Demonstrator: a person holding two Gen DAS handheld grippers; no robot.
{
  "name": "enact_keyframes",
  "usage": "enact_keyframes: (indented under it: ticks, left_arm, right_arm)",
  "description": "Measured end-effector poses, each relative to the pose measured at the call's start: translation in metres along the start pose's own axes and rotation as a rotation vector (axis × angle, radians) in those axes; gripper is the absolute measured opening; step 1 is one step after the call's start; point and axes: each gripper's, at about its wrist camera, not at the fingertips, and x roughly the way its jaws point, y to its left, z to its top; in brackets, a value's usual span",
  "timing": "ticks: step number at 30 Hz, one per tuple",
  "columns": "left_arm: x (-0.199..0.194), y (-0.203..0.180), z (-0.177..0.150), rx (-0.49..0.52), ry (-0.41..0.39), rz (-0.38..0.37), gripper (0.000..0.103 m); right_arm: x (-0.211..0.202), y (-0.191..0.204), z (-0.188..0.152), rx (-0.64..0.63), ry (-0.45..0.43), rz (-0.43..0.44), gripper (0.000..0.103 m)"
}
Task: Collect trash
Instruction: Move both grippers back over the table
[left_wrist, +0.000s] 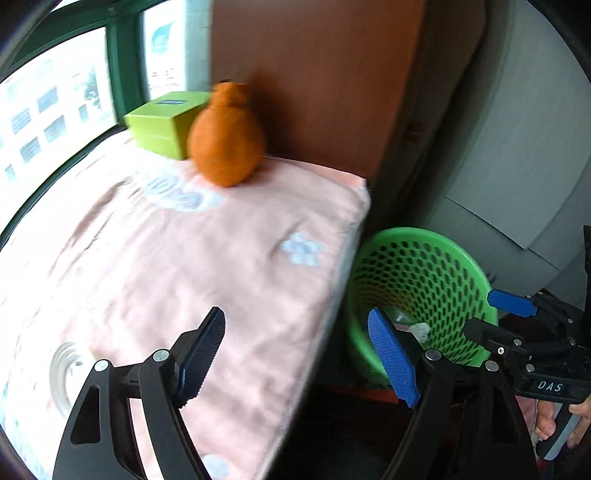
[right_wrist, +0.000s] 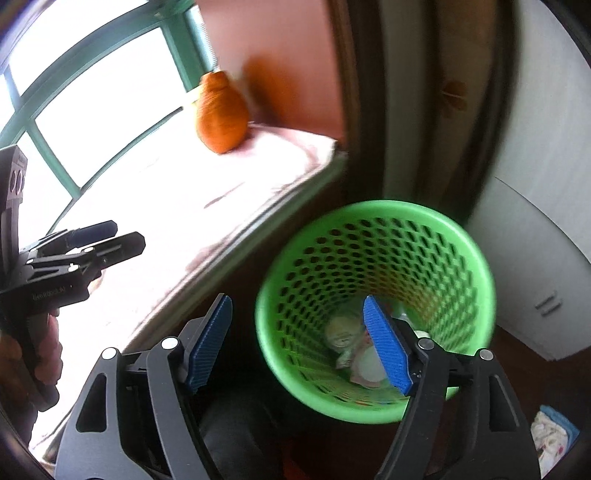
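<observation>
A green mesh basket (right_wrist: 373, 210) stands on the floor beside the bed, with crumpled paper trash (right_wrist: 343, 336) and a pale wrapper (right_wrist: 369, 369) at its bottom. My right gripper (right_wrist: 298, 345) hangs open above the basket's near left rim, nothing between its blue pads. In the left wrist view the same basket (left_wrist: 421, 288) shows at the right, and my left gripper (left_wrist: 297, 356) is open and empty over the edge of the pink blanket (left_wrist: 184, 258). The right gripper (left_wrist: 491, 315) appears there by the basket's right rim; the left gripper (right_wrist: 125, 234) shows at the left of the right wrist view.
An orange stuffed thing (left_wrist: 225, 136) and a lime box (left_wrist: 162, 122) sit at the bed's far end under the window. A brown panel (left_wrist: 314, 74) backs them. A white cabinet (right_wrist: 535, 258) stands right of the basket; a cloth (right_wrist: 554, 432) lies on the floor.
</observation>
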Motion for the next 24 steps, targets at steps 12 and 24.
enact_keyframes:
  ticks: [12, 24]
  left_arm:
    - [-0.028, 0.089, -0.016, -0.144, -0.032, 0.097, 0.083]
    - [-0.056, 0.196, -0.041, -0.327, -0.041, 0.211, 0.089]
  right_arm:
    - [0.024, 0.085, 0.011, -0.142, 0.025, 0.088, 0.079]
    - [0.052, 0.173, 0.013, -0.301, 0.072, 0.185, 0.086]
